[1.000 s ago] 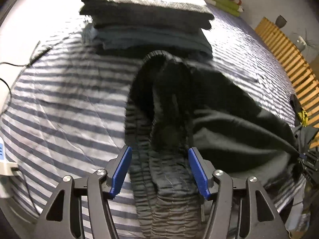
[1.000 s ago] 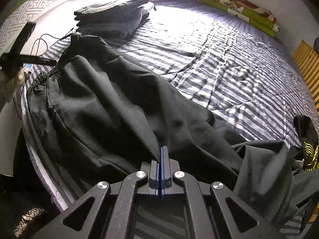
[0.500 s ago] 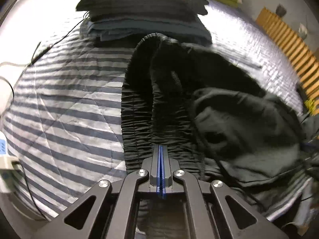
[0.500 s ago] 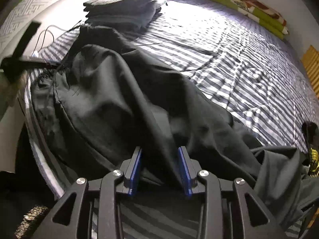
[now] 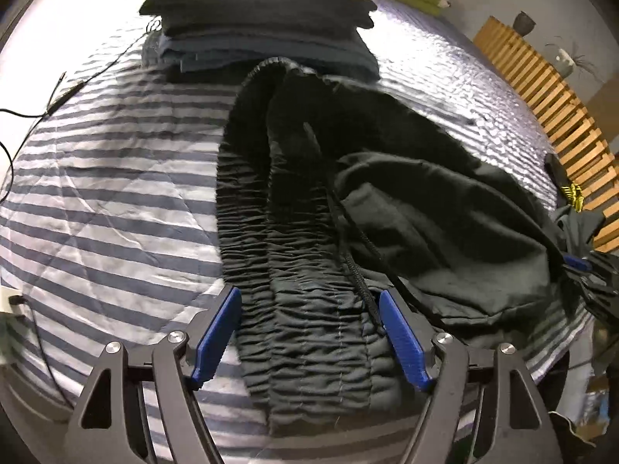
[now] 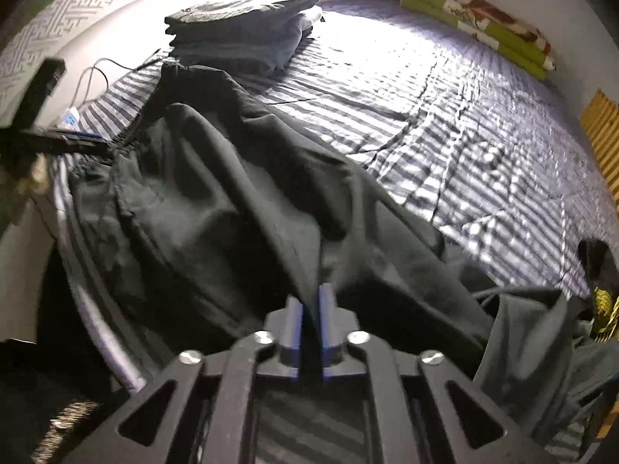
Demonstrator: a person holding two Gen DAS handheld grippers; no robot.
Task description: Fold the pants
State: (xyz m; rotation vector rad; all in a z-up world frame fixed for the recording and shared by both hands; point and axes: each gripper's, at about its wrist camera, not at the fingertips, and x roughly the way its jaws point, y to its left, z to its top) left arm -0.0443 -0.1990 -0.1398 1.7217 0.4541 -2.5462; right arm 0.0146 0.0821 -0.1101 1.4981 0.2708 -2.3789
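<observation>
My left gripper point(image 5: 309, 332) has just opened its jaws wide again. A moment ago they were shut. The stretchy waistband point(image 5: 301, 270) of the black pants point(image 5: 425, 212) lies between them at the bottom middle, not pinched. My right gripper point(image 6: 309, 321) has just squeezed its jaws narrow on a pants fold. The pants lie crumpled on the striped bed point(image 5: 108, 193), so folding has barely started.
</observation>
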